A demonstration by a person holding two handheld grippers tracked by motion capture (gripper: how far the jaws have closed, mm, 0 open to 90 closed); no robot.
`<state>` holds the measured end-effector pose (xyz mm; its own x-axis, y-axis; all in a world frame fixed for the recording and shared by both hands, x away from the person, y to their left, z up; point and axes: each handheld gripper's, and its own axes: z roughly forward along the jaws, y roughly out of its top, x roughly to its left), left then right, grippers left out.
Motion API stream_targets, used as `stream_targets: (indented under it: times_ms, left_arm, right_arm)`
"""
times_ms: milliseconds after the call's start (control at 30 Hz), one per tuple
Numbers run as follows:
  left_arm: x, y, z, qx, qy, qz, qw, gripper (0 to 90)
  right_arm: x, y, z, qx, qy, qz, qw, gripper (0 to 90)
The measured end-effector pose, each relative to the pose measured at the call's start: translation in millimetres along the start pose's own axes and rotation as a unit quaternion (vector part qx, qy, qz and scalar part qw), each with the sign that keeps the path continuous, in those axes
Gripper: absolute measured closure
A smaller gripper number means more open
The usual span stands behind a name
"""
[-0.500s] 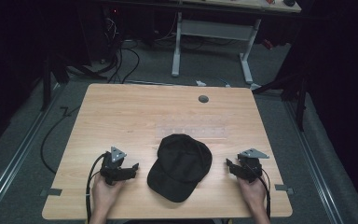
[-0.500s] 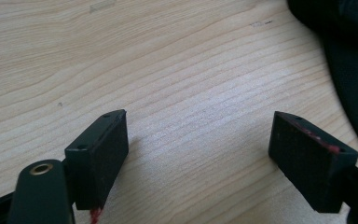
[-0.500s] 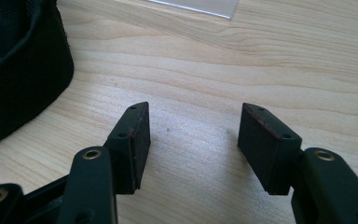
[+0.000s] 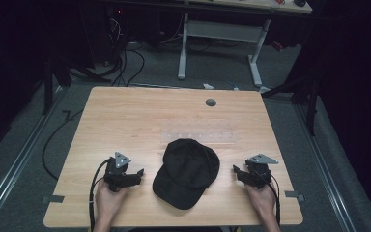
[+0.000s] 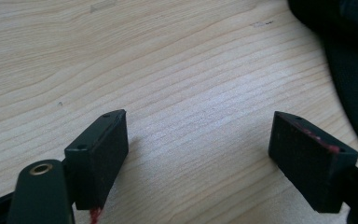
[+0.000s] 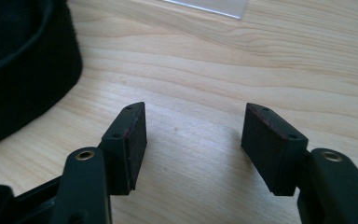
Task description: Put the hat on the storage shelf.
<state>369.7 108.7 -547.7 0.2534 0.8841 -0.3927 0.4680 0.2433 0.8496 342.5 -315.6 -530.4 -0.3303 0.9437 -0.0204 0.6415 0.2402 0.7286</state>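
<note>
A black cap [image 4: 187, 171] lies flat on the wooden table [image 4: 125, 121], near its front edge, with the peak pointing toward the person. My left gripper [image 4: 137, 172] rests on the table just left of the cap, open, with bare wood between its jaws. The cap's dark edge [image 5: 354, 70] shows at the right of the left gripper view, beyond the left gripper [image 5: 198, 140]. My right gripper [image 4: 235, 170] sits to the right of the cap, open and empty. In the right gripper view the cap [image 6: 23, 60] lies at the upper left, apart from the right gripper [image 6: 193, 135].
A clear plastic strip [image 4: 198, 136] lies on the table just behind the cap, and its corner [image 6: 214, 7] shows in the right gripper view. A round grey grommet [image 4: 210, 102] sits near the far edge. Cables [image 4: 121, 63] and a white desk frame [image 4: 217, 34] stand on the floor beyond.
</note>
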Motion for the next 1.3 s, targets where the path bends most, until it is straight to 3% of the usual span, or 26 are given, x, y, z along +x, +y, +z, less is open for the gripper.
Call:
stream_targets:
  times_ms: [200,833,1100,1300]
  left_arm:
    - [-0.2,-0.2,-0.2,-0.001,0.002,-0.001,1.0,20.1]
    - [0.0,-0.1,-0.4,-0.001,0.002,0.0,1.0,20.3]
    - [0.0,-0.1,-0.4,0.0,0.002,0.0,1.0,20.2]
    - [0.0,0.0,-0.4,-0.001,0.002,0.0,1.0,20.3]
  right_arm:
    - [1.0,0.1,0.5,0.0,0.015,-0.015,0.9998,38.2]
    - [3.8,-2.2,-2.4,0.002,0.019,-0.014,0.9997,36.9]
    - [4.9,-1.8,-2.6,0.008,0.028,-0.023,0.9993,30.4]
    - [1.2,1.1,-10.5,-0.01,0.049,0.009,0.9987,33.6]
